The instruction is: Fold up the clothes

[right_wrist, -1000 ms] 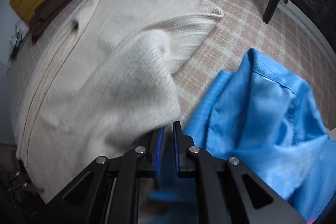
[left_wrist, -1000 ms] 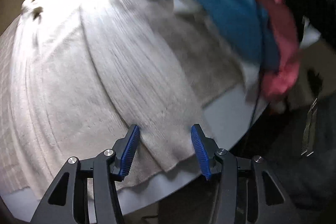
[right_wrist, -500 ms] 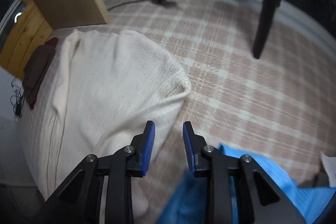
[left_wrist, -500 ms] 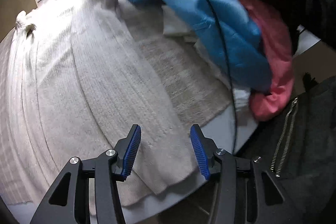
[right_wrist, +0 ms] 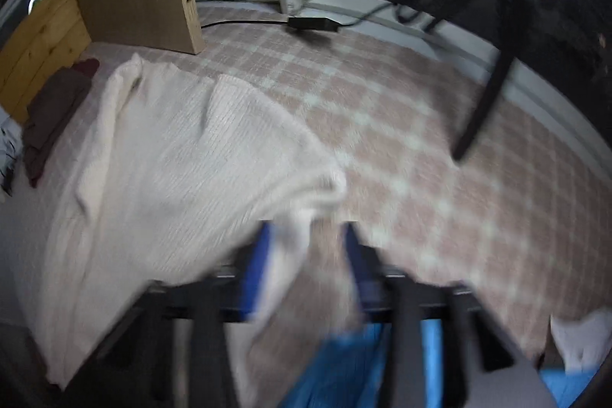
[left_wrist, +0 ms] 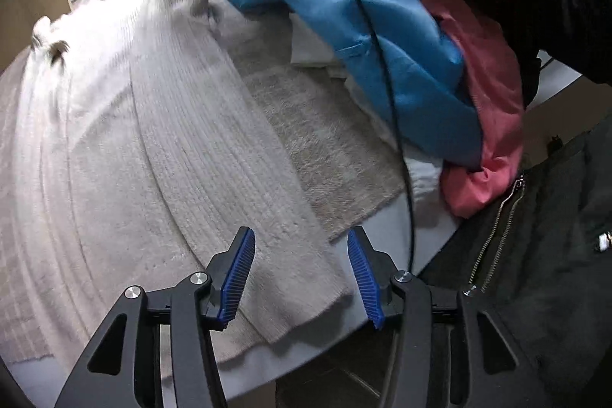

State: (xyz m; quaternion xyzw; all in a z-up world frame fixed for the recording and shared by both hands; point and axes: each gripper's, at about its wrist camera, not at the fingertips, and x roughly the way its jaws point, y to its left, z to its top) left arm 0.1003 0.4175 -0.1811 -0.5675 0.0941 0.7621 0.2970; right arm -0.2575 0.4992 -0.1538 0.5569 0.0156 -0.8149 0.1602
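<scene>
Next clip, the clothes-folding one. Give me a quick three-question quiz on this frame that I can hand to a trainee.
1. True or false: the left gripper is clamped on the cream sweater.
2. Which garment lies directly against the blue garment in the pile? A) pink garment B) dark red clothing C) a striped towel
3. What pattern covers the surface under the sweater in the right wrist view?

Key:
1. False. Its fingers are apart over the sweater's hem.
2. A.
3. A pink and white check, on the checked cover.
</scene>
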